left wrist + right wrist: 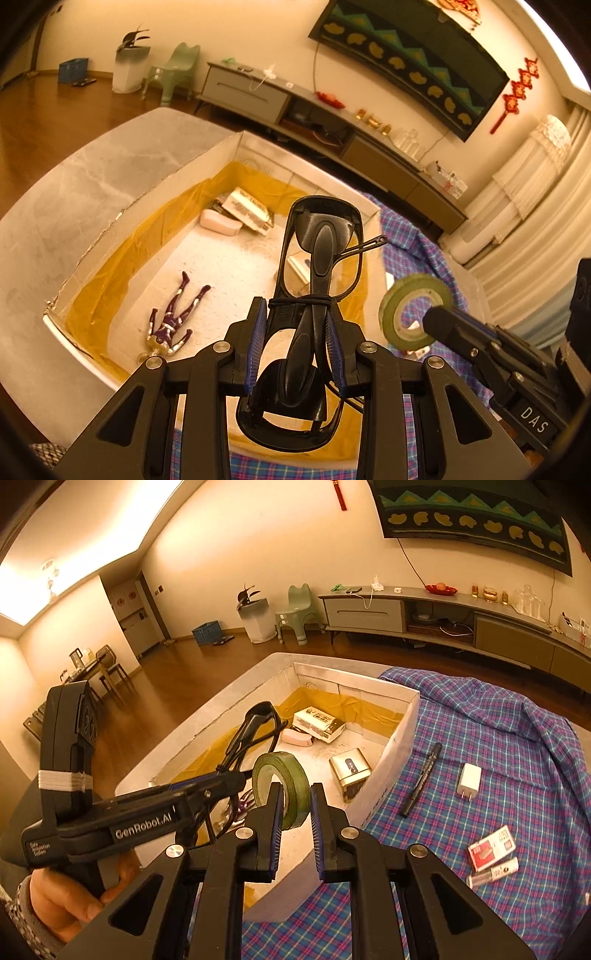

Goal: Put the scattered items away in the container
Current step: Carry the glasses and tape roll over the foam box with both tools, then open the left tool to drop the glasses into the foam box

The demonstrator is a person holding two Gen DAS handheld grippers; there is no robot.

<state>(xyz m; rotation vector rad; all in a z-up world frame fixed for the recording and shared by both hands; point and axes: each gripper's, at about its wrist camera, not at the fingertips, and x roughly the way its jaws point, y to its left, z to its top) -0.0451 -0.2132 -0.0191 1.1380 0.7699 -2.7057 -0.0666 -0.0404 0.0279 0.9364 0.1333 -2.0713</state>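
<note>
My left gripper (295, 332) is shut on folded black sunglasses (319, 258) and holds them above the white box (110, 229). My right gripper (297, 808) is shut on a green tape roll (282, 786) over the box's near rim (402, 738). The tape roll also shows in the left wrist view (413, 314), at the right. Inside the box lie a purple figurine (173, 317), a white packet (249, 208), a pink case (219, 223) and a metallic box (349, 771).
On the plaid cloth (498, 738) right of the box lie a black pen (421, 779), a white charger (469, 781), a red-and-white packet (491, 847) and a small tube (493, 871). A TV cabinet (443, 616) stands along the far wall.
</note>
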